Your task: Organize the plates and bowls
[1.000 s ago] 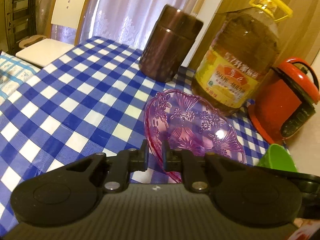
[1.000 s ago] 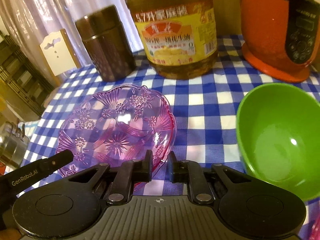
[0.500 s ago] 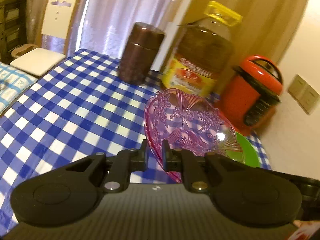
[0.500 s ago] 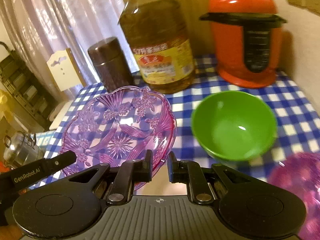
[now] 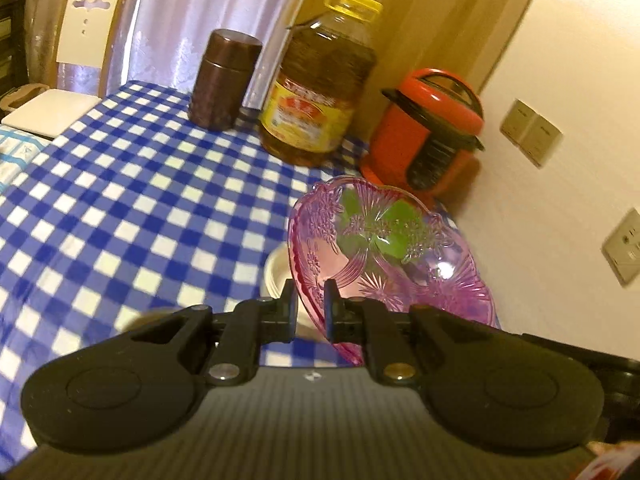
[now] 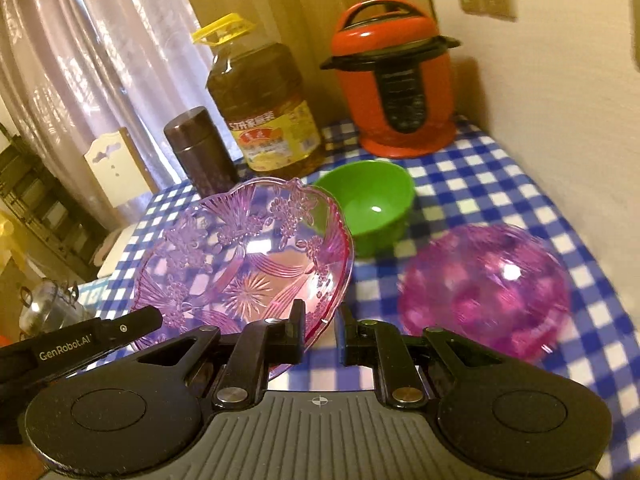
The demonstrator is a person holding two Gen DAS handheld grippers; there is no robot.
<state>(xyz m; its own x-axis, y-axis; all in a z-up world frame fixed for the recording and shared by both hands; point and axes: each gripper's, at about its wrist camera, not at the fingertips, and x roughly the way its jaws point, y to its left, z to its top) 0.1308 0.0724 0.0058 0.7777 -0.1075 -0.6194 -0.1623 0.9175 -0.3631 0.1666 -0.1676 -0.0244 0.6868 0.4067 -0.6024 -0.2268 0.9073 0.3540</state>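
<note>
Pink cut-pattern dish (image 5: 384, 252) hung off the worktop (image 5: 120, 200) in the left wrist view, tilted, its rim pinched between the narrowed fingers of the left tool (image 5: 310, 312). Green showed through its clear wall, most likely the bowl behind it. A pale round vessel (image 5: 276, 272) sat just beyond the dish's near edge; what it was, I could not tell. At the back stood a brown canister (image 5: 224, 84), an oil jug (image 5: 316, 92) holding amber oil, and a red cooker (image 5: 424, 128).

Right wrist view: the same dish (image 6: 244, 256) was in the air to the left, with the left tool's arm (image 6: 80, 344) reaching in low. The right tool (image 6: 322, 332) had its fingers slightly apart and held nothing; the dish rim lay beside the left finger (image 6: 296, 320), seemingly not gripped. A green bowl (image 6: 368, 200) sat on the checked cloth, showing nothing inside. A second pink bowl (image 6: 484, 288) sat to the right, blurred, contents not readable.

Judgement: the step was carrying the dish to a stacking spot. A one-edge grip on a slick plastic rim would favour a level, slow carry, lowering squarely onto a matching piece before easing the fingers off.
</note>
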